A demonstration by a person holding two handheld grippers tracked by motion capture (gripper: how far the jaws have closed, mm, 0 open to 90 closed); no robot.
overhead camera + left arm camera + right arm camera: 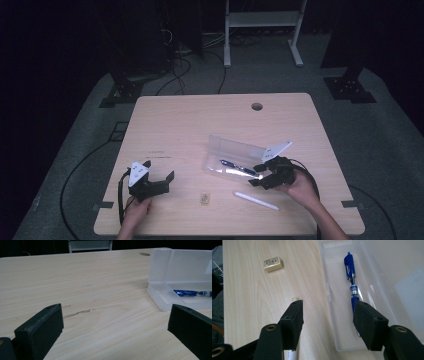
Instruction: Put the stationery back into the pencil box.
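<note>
A clear plastic case (pixel 232 152) lies open on the wooden table (pixel 200 120), its lid standing up. Inside it lies a blue pen (pixel 237 167). My right gripper (pixel 261 175) is at the case's right end, open. In the right gripper view its jaws straddle the case's near wall (pixel 327 290): one pad sits over the blue pen (pixel 350 270), the other over a white stick (pixel 294 299) on the table, and neither presses on anything. My left gripper (pixel 159 170) rests at the table's left front, open and holding nothing. In the left gripper view the case (pixel 162 297) stands beyond its right jaw.
A small tan eraser (pixel 204 198) lies near the front edge, and the white stick (pixel 256 200) is to its right. A round cable hole (pixel 257 106) sits near the table's far edge. Dark stands and cables lie on the floor behind.
</note>
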